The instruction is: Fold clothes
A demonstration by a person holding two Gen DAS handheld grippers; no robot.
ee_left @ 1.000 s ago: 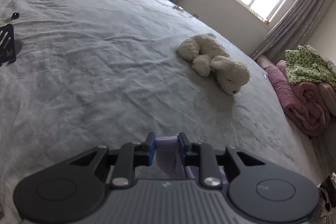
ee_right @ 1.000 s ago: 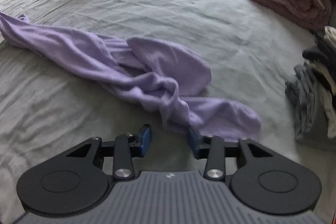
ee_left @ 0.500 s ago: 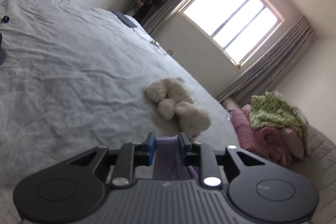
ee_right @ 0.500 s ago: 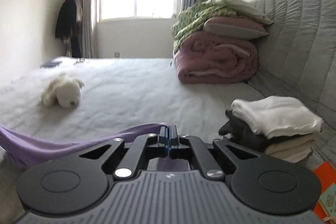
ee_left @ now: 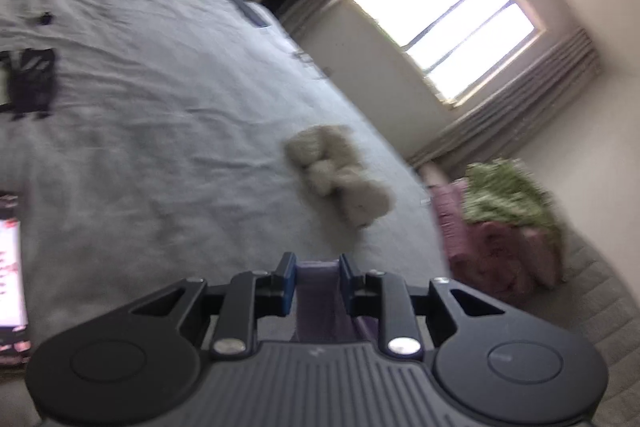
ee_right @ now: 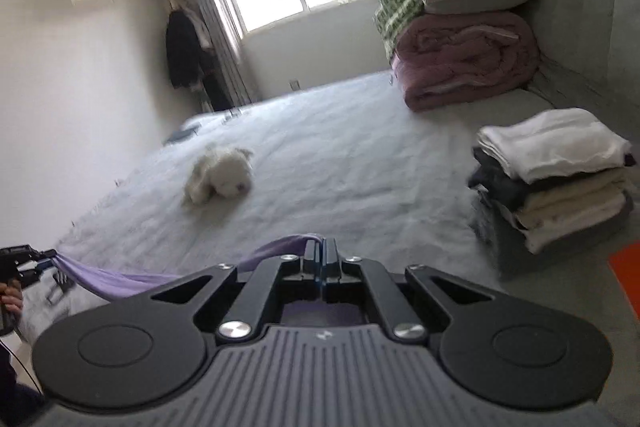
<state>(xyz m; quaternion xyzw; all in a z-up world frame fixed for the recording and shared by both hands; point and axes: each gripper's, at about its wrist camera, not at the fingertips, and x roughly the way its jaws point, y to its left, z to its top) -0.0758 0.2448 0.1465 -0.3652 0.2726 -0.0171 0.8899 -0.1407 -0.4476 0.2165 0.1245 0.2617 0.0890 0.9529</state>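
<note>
step: lift and spread | left gripper (ee_left: 318, 277) clenched on one end of purple garment (ee_right: 120, 277) | right gripper (ee_right: 321, 261) pinched tight on other end | garment slung between them, above bed (ee_right: 340, 163), nearer than plush dog (ee_right: 220, 179), to find its shape

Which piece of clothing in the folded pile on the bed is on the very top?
The white folded garment tops the pile. Under it lies a dark grey one, then cream ones lower down.
</note>
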